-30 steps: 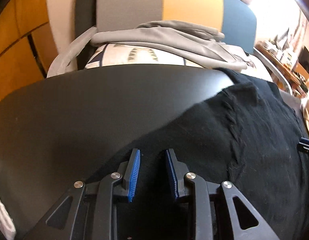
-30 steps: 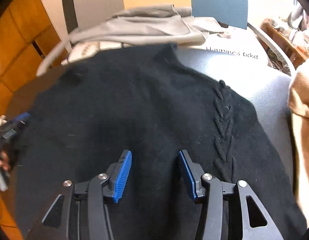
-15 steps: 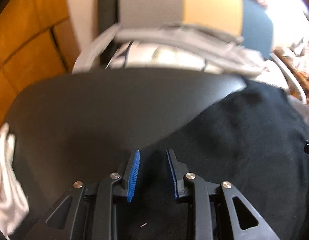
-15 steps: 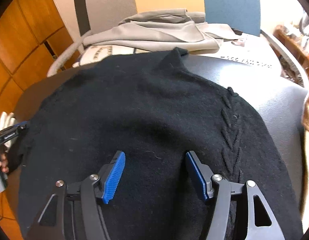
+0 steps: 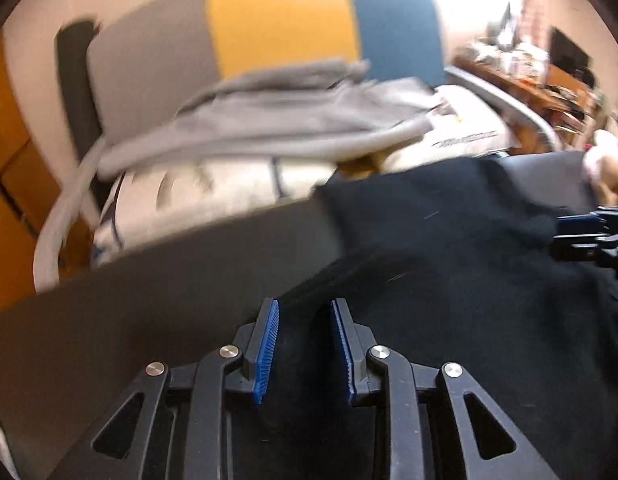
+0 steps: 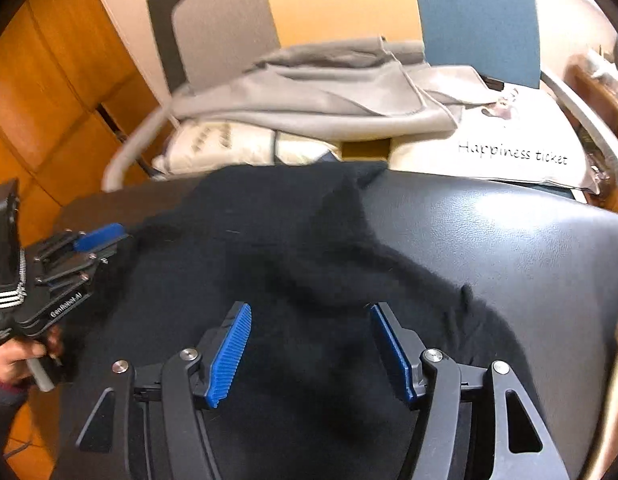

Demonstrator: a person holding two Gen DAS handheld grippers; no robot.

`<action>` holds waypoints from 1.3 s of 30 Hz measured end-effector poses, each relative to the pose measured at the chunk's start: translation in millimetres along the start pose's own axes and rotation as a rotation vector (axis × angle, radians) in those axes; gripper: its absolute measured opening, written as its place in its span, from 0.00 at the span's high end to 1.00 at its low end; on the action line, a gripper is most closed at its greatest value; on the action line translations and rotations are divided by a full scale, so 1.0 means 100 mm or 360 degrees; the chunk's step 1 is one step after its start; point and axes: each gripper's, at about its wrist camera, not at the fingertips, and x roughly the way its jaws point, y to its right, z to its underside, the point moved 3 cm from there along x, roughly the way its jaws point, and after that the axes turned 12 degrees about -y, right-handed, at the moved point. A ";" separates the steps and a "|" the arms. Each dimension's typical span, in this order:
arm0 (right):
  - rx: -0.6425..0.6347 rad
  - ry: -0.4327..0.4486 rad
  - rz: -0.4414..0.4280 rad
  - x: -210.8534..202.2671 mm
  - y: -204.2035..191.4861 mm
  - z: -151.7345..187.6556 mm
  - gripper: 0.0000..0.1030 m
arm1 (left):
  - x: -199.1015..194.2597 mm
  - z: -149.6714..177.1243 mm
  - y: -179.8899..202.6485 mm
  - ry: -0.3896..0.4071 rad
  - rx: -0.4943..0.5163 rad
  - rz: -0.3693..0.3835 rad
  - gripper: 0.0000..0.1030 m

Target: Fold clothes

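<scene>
Two grippers hover over the black sweater (image 6: 269, 264) spread on the dark table (image 6: 509, 248). The left gripper (image 5: 305, 344), at the sweater's 9 o'clock edge, stands narrowly parted, gripping nothing. The right gripper (image 6: 311, 354), toward 6 o'clock, gapes wide, unloaded. Grey clothes (image 6: 329, 92) lie at 12 o'clock.

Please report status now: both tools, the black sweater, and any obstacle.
Left tool opening, right tool open, both empty. Black sweater lies rumpled on the dark table. Nothing in the way.
</scene>
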 end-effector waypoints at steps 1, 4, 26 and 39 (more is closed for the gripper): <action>0.0009 -0.0022 0.0013 0.05 0.06 -0.04 0.38 | 0.02 0.03 -0.08 0.0010 -0.0052 0.0020 0.71; -0.0019 -0.0011 0.0115 0.13 0.11 -0.11 0.38 | 0.01 0.13 -0.22 0.0023 -0.0185 0.0064 0.72; 0.0511 0.0442 0.0145 -1.37 0.54 1.98 0.20 | -1.13 1.45 0.51 0.0175 -0.0139 0.0290 0.70; 0.1466 0.0908 0.0342 -2.87 1.94 4.33 0.20 | -1.02 2.15 0.94 0.0002 -0.0101 0.0215 0.68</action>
